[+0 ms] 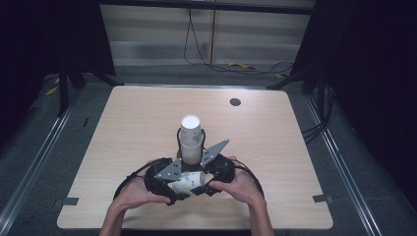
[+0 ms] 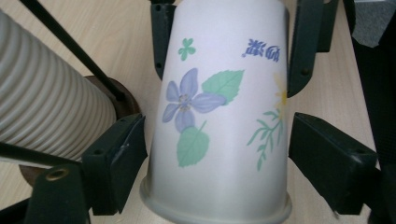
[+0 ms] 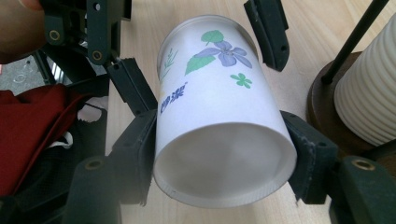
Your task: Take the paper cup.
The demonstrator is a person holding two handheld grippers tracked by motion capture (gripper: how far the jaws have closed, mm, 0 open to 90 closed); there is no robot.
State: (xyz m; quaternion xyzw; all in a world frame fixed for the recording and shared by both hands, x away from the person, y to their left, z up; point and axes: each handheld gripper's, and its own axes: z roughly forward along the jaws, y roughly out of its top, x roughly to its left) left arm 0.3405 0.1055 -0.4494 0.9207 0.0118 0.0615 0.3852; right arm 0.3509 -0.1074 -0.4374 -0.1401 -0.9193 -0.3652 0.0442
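A: While the right gripper point(image 3: 224, 154) pinches the flowered paper cup point(image 3: 219, 121) near the wooden table's point(image 1: 275, 147) front edge, the left gripper point(image 2: 215, 158)?

B: Spread, not touching. Dark room, grey floor point(image 1: 354, 162).

The white paper cup with printed flowers point(image 2: 219, 116) carries one short piece of blue lettering on its side. In the left gripper view the lettering point(image 2: 264, 49) stands upside down near the cup's base; in the right gripper view it point(image 3: 173, 99) runs slantwise up the wall. The characters are too small and stylised to read.
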